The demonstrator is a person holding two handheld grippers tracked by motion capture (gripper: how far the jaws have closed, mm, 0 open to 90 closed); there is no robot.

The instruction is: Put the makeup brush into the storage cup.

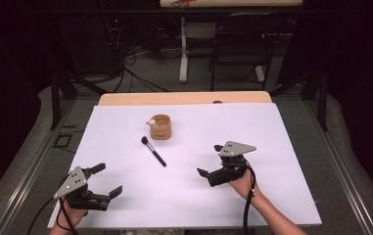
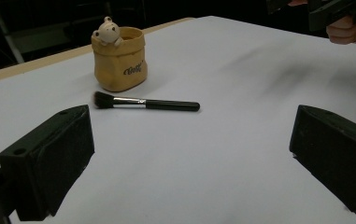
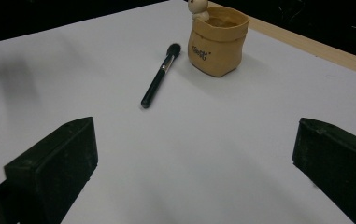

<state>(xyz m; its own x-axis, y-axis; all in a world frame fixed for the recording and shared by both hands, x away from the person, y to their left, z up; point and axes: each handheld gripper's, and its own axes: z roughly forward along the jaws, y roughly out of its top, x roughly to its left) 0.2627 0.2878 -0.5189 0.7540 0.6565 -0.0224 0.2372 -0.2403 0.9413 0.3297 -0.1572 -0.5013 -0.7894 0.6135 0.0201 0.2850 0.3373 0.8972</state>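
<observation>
A tan sack-shaped cup (image 1: 161,127) with a small bear figure on its rim stands upright near the middle back of the white sheet. Just in front of it lies a black makeup brush (image 1: 153,151), bristles toward the cup. The left gripper view has the cup (image 2: 118,59) and brush (image 2: 145,102) ahead of wide-apart jaws. My left gripper (image 1: 106,180) is open near the front left edge, nothing between its jaws. My right gripper (image 1: 210,160) is open at the front right, also empty; its view shows the brush (image 3: 159,81) and cup (image 3: 217,39) beyond.
The white sheet (image 1: 252,132) covers a wooden table (image 1: 184,98) whose far edge shows. A dark chair (image 1: 243,44) and a white table leg (image 1: 183,49) stand on the floor beyond. Metal rails run along both sides.
</observation>
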